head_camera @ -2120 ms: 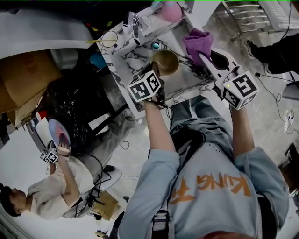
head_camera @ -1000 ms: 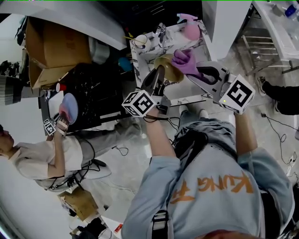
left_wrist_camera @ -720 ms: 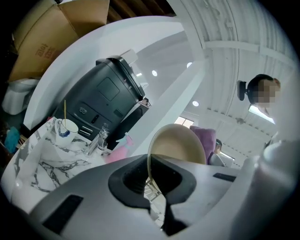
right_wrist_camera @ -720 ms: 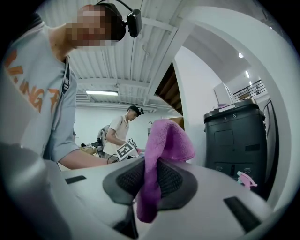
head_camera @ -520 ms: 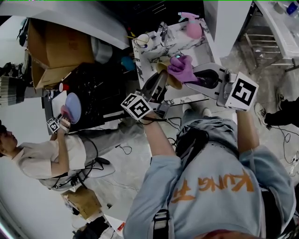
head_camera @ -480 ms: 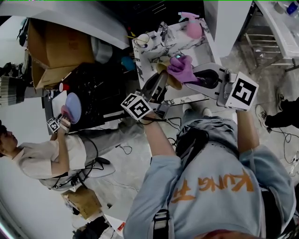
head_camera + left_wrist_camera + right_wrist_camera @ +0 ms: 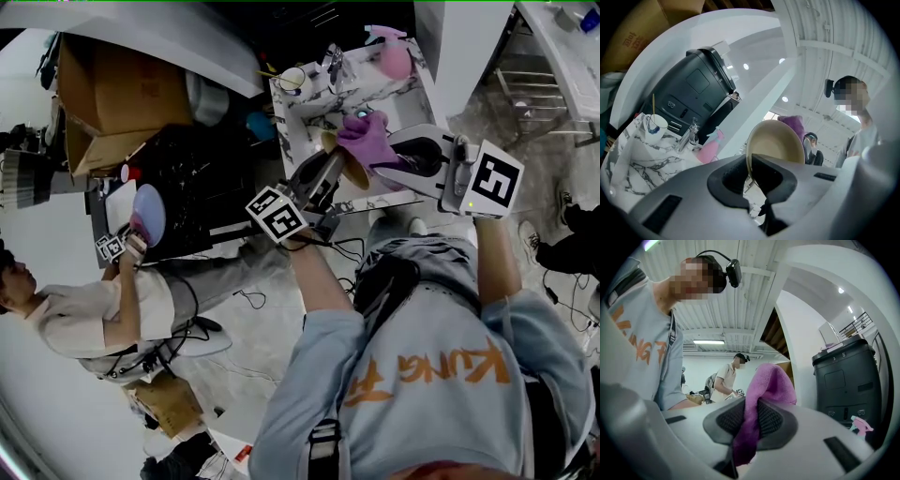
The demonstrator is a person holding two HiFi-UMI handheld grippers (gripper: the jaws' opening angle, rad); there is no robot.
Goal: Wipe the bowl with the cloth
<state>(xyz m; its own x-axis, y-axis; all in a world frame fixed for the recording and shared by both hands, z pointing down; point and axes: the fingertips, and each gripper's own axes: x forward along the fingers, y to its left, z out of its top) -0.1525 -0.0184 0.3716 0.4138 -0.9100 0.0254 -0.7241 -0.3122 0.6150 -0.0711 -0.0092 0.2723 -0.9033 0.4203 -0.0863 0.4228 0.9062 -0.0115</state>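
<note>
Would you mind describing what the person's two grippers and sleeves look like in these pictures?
Both the left gripper and the right gripper are pale grey moulded shells with dark textured pads inside the jaws. Each carries a white cube printed with black square markers. The person wears a light grey-blue T-shirt with short sleeves and orange lettering.
</note>
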